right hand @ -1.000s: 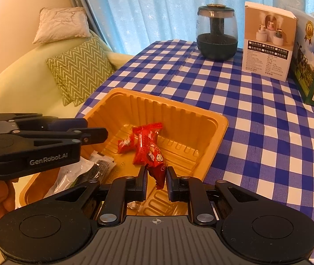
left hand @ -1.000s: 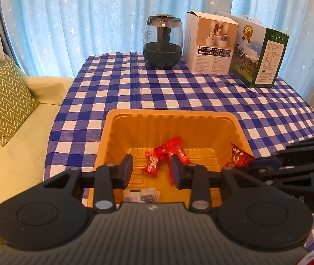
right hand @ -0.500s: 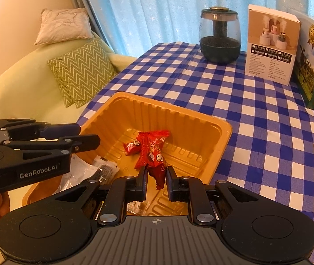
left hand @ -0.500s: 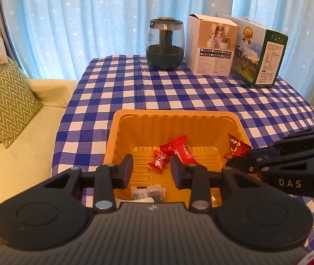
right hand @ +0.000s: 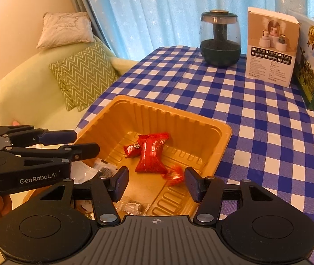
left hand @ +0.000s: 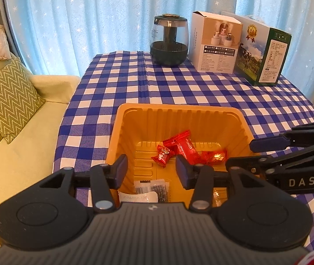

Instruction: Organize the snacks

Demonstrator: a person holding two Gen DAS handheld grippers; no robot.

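The right tool [right hand: 156, 184] hangs over the orange tray [right hand: 223, 145], its jaws opening with nothing pressed between them; a small red candy [right hand: 173, 175] lies just beyond its tips, seemingly on the tray floor, beside the large red packet [right hand: 151, 154]. The left tool [left hand: 150, 171], jaws also opening and empty, hovers above the tray's near wall by the table's [left hand: 201, 95] left edge. Beyond the tray the checked cloth lies bare up to the boxes [left hand: 214, 44] along the far edge.
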